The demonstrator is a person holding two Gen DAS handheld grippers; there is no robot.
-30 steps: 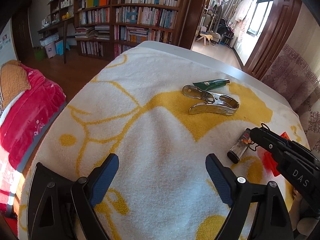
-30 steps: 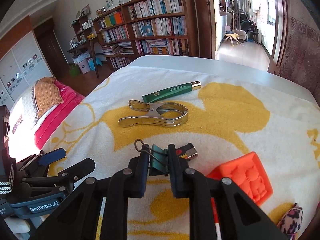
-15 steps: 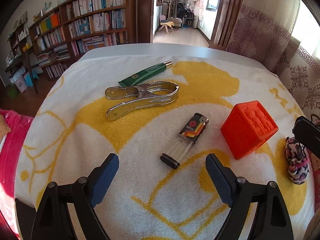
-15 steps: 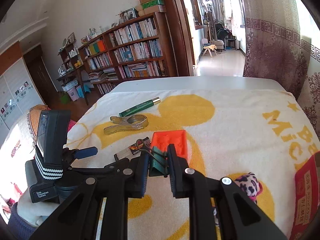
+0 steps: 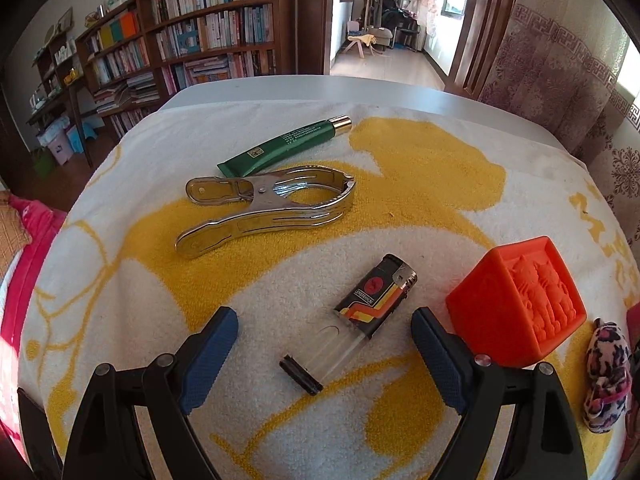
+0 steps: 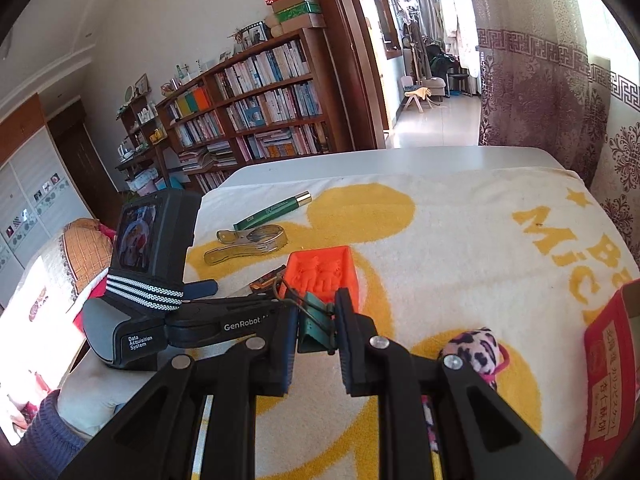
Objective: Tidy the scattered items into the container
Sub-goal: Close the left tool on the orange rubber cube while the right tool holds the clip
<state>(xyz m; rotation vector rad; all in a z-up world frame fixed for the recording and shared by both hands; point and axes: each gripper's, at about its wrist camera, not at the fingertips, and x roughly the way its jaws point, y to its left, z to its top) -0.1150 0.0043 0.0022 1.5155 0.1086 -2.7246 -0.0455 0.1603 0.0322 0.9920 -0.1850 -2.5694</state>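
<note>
My left gripper is open and hovers over a lighter that lies on the yellow-and-white towel between its fingers. A large metal clamp and a green tube lie farther back. An orange cube sits to the right, with a leopard-print scrunchie beyond it. My right gripper is shut on a green binder clip and holds it above the towel, near the orange cube. A red box stands at the right edge.
The left gripper's body is at the left in the right wrist view. The towel covers a white table. A bookshelf stands behind it, and a red bed lies to the left.
My left gripper swung right and came closer over the lighter. My right gripper lifted and moved back to the right with the binder clip, and the red box came into view.
</note>
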